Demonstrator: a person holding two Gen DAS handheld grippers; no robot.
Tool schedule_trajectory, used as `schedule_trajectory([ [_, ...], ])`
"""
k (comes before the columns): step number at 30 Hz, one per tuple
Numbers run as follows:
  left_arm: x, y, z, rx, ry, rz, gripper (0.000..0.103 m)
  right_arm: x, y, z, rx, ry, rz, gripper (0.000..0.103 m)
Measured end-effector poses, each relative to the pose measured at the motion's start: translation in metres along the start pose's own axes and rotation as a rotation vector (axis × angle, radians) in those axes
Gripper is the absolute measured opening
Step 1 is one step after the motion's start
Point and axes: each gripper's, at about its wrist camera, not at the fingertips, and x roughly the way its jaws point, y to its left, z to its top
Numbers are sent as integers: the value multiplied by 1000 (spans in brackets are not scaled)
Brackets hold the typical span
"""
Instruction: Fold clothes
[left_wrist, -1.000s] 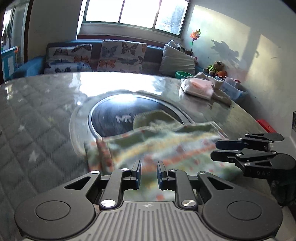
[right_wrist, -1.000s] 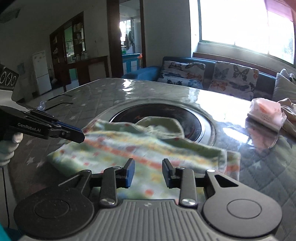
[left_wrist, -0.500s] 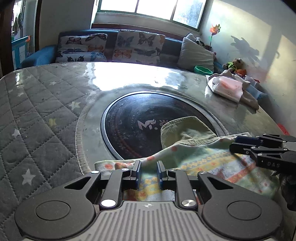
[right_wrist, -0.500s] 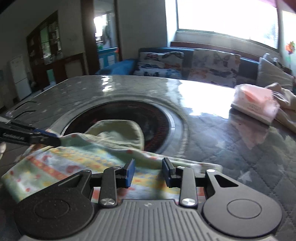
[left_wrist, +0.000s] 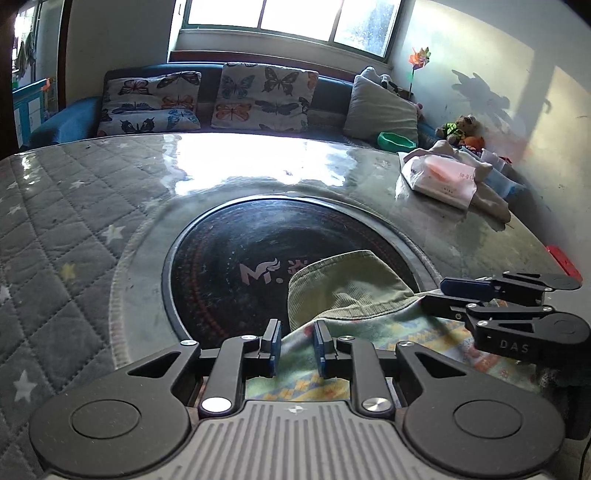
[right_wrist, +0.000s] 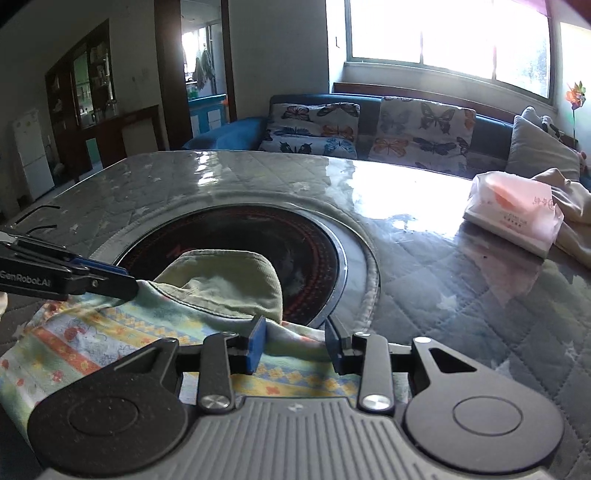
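A small patterned garment (left_wrist: 406, 332) with a plain green ribbed part (left_wrist: 343, 291) lies at the near edge of the table, partly over the black round hotplate (left_wrist: 236, 251). It also shows in the right wrist view (right_wrist: 110, 332). My left gripper (left_wrist: 295, 345) is open, its fingers either side of the garment's near left edge. My right gripper (right_wrist: 293, 343) is open over the garment's right edge. Each gripper shows in the other's view, the right one (left_wrist: 480, 299) and the left one (right_wrist: 92, 277), both resting at the cloth.
A quilted grey star-patterned cover under clear plastic (left_wrist: 74, 221) tops the table. A tissue pack (left_wrist: 439, 177) and beige cloth (right_wrist: 569, 206) lie at the far right. A sofa with butterfly cushions (left_wrist: 258, 96) stands behind.
Both grippers have drawn back toward the near table edge, and the garment has moved with them and settled flat. The right gripper's jaws now stand wider apart.
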Motion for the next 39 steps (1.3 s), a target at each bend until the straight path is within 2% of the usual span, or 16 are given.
schedule_trajectory([
  [4, 4, 1, 0, -4, 6, 1, 24, -7, -2, 1, -1, -6, -7, 35],
  [6, 5, 2, -1, -8, 11, 6, 28, -8, -3, 1, -2, 2, -13, 36],
  [9, 2, 0, -1, -9, 11, 12, 28, -15, -4, 1, 1, -7, -18, 37],
  [13, -5, -5, 0, -3, 7, 16, 32, -27, 0, -2, 3, -28, -11, 46],
  [16, -11, -8, -2, -4, 5, 17, 40, -35, 6, -6, -2, -28, 0, 56],
  [18, -16, -9, -5, -4, 3, 21, 44, -40, 10, -10, -7, -28, 6, 58],
  [21, -23, -12, -8, -2, 1, 26, 50, -47, 14, -16, -9, -29, 6, 70],
  [29, -43, -15, -22, -12, -7, 42, 68, -65, 20, -30, 6, -45, 4, 89],
  [31, -49, -14, -27, -22, -12, 45, 71, -70, 23, -34, 3, -51, 2, 98],
  [33, -55, -12, -33, -33, -17, 46, 75, -75, 27, -39, -5, -65, 7, 103],
  [39, -73, -8, -50, -64, -27, 66, 86, -84, 37, -49, -27, -86, 3, 103],
])
